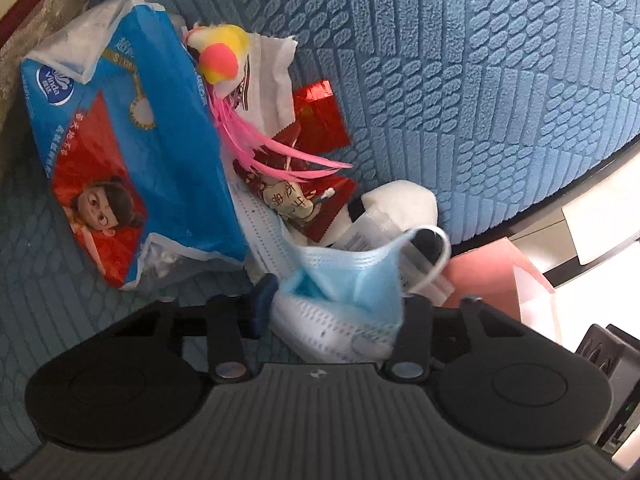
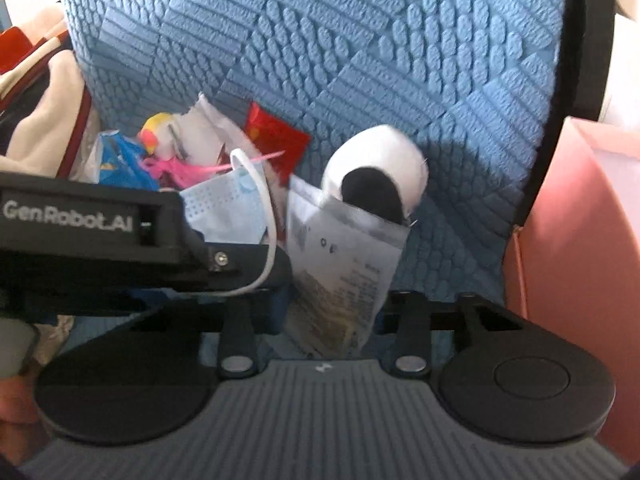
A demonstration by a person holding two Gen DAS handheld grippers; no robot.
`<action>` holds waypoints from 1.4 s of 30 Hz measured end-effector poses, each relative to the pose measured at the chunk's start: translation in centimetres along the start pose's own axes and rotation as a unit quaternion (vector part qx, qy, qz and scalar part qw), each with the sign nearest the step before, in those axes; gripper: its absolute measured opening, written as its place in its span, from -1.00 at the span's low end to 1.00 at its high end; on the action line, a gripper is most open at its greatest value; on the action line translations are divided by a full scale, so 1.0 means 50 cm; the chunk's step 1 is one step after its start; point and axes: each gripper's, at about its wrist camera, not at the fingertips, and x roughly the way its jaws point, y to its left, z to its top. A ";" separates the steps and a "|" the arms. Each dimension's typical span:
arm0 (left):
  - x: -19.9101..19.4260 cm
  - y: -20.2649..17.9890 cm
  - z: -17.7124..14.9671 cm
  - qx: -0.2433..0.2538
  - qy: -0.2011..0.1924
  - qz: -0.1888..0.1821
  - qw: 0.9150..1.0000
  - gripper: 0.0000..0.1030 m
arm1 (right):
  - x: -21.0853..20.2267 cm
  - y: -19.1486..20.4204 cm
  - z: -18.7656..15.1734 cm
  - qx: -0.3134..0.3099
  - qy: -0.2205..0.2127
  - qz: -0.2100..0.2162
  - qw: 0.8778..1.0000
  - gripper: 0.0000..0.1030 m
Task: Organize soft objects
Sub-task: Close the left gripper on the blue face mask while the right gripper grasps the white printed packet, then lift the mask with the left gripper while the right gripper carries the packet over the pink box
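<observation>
Left gripper (image 1: 336,312) jaws closed on blue mask (image 1: 340,280). Right gripper (image 2: 332,308) jaws clamped on clear packet (image 2: 340,264) holding panda plush (image 2: 380,168). Blue mat (image 2: 360,40) beneath.

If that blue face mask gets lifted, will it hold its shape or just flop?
The blue face mask would probably flop: it already lies crumpled and folded between the left gripper fingers. It looks thin and pleated, so likely very light. Its white ear loop hangs loose and might snag on the clutter beside it.
</observation>
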 end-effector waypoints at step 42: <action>-0.167 0.011 -0.122 0.015 -0.033 0.006 0.999 -0.59 | -0.177 0.015 -0.057 0.021 -0.034 -0.031 0.999 -0.78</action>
